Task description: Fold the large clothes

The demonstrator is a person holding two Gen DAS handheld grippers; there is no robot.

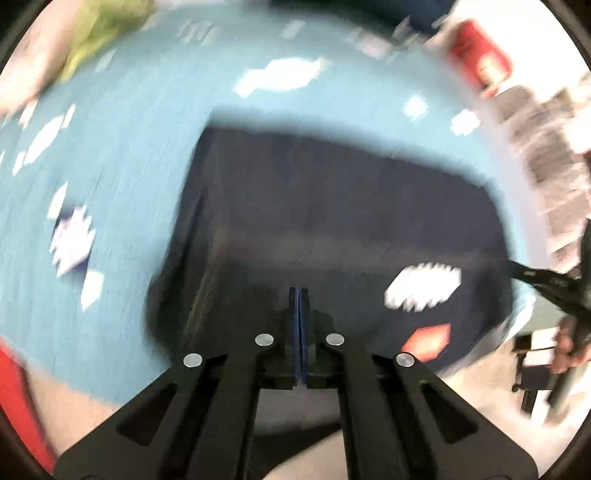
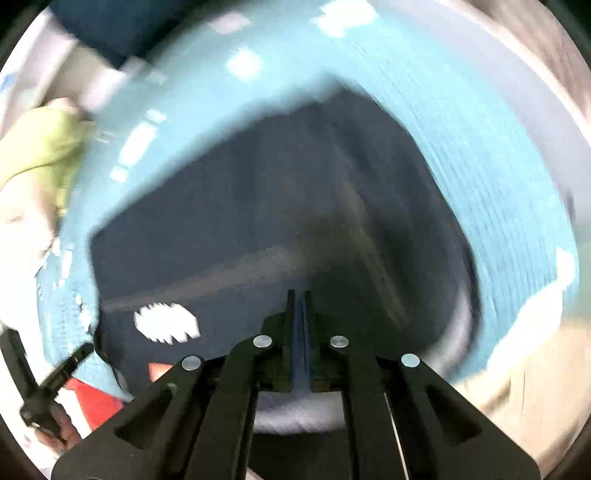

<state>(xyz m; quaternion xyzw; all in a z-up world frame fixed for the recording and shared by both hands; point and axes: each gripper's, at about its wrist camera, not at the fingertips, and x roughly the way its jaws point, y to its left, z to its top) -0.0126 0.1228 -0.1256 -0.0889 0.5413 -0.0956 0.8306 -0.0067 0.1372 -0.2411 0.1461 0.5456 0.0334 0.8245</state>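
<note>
Left gripper (image 1: pixel 299 295): jaws pressed together, blue pads meeting with no gap; nothing seen between them.
Right gripper (image 2: pixel 300 297): jaws likewise pressed together, blue pads touching; no cloth seen pinched.
Garment (image 1: pixel 314 206): dark navy, lying flat on the blue cover just beyond both sets of fingers; a white patch (image 1: pixel 423 286) and an orange patch (image 1: pixel 426 341) sit near its close edge.
Garment, right view (image 2: pixel 258 221): the same cloth, with the white patch (image 2: pixel 166 323) to the left of the fingers; the orange patch is mostly cut off behind the gripper body.
Cover (image 1: pixel 110 184): light blue with white shapes, spread under the garment on every visible side.
Hard to make out: both views are smeared by motion, so folds, seams and the garment's exact outline cannot be read; whether the fingertips touch the cloth cannot be told.
Hidden: the garment's nearest edge is covered by each gripper's black frame.
Left view only: a red object (image 1: pixel 480 55) at upper right, and at the right rim the other tool with a hand (image 1: pixel 567 347) on it.
Right view only: a dark blue block (image 2: pixel 110 29) at the top, and the other tool (image 2: pixel 55 380) at lower left.
Both views: yellow-green cloth (image 2: pixel 40 147) at the left edge, past the cover.
</note>
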